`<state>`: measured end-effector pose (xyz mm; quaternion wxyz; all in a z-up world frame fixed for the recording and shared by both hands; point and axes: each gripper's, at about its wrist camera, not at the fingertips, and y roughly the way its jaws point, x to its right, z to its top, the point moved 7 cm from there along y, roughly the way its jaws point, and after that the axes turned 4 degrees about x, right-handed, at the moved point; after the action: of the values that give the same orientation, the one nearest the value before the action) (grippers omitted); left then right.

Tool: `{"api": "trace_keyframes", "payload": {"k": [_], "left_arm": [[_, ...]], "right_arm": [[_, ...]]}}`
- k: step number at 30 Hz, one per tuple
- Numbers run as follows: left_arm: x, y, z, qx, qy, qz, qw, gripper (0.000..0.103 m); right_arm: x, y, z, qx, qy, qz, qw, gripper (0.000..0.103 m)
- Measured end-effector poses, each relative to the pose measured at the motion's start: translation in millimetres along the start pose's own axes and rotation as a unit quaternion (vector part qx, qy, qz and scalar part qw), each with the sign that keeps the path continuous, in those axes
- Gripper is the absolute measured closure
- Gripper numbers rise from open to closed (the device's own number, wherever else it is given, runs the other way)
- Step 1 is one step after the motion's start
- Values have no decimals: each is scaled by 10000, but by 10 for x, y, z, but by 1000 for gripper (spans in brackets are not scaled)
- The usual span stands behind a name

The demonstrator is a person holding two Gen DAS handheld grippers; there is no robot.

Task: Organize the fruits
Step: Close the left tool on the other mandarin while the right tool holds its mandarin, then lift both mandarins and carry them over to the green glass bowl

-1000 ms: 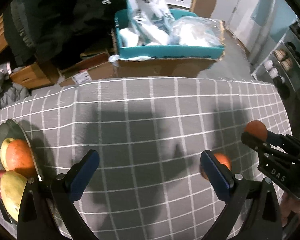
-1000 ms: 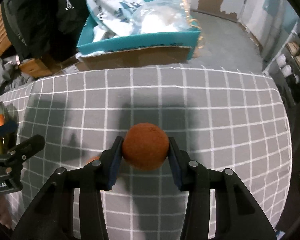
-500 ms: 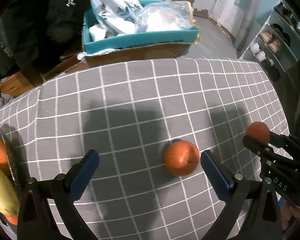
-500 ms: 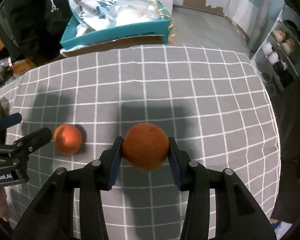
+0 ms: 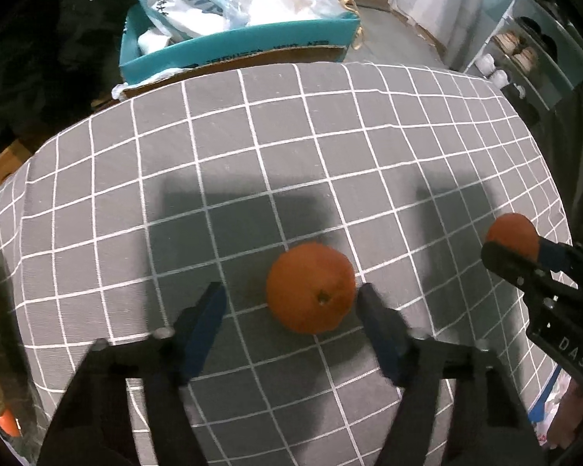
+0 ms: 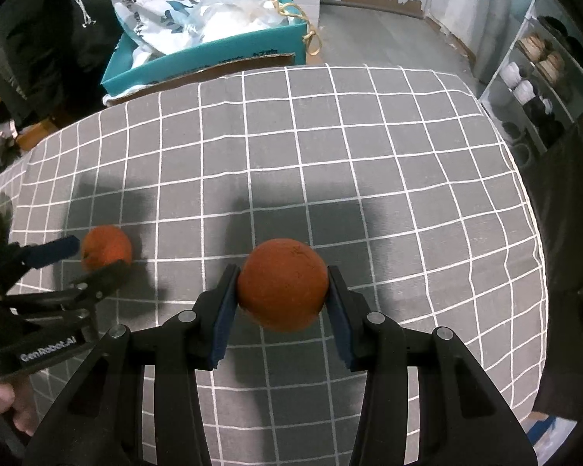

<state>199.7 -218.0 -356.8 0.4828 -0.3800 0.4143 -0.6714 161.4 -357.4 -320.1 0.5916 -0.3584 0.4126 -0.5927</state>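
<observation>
Left wrist view: left hand-held gripper [image 5: 291,310], jaws closing around loose orange [image 5: 311,287] on checked tabletop [image 5: 330,136], not yet clamped; right hand-held gripper [image 6: 283,291] gripped second orange [image 6: 283,284]; next move probably required completing the pinch before lifting.

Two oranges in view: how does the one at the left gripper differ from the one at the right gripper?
The left gripper's orange lies on the checked cloth; the right gripper's orange is up off it. The left gripper is closing, its pads not yet pressing that fruit; the right gripper is clamped on its fruit. Both are round, orange and similar in size.
</observation>
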Motion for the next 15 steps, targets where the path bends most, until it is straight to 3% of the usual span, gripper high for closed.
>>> {"api": "trace_keyframes", "payload": {"k": [2,15], "left_arm": [[50,-15,-19,12,7,-177,9998,57],[50,-330,7,415,118,-15,9991,58]], "right_arm": [[-11,1,4,10,-11,8,10000,60],[-83,-240,83,307,-141,-58,9994,60]]}}
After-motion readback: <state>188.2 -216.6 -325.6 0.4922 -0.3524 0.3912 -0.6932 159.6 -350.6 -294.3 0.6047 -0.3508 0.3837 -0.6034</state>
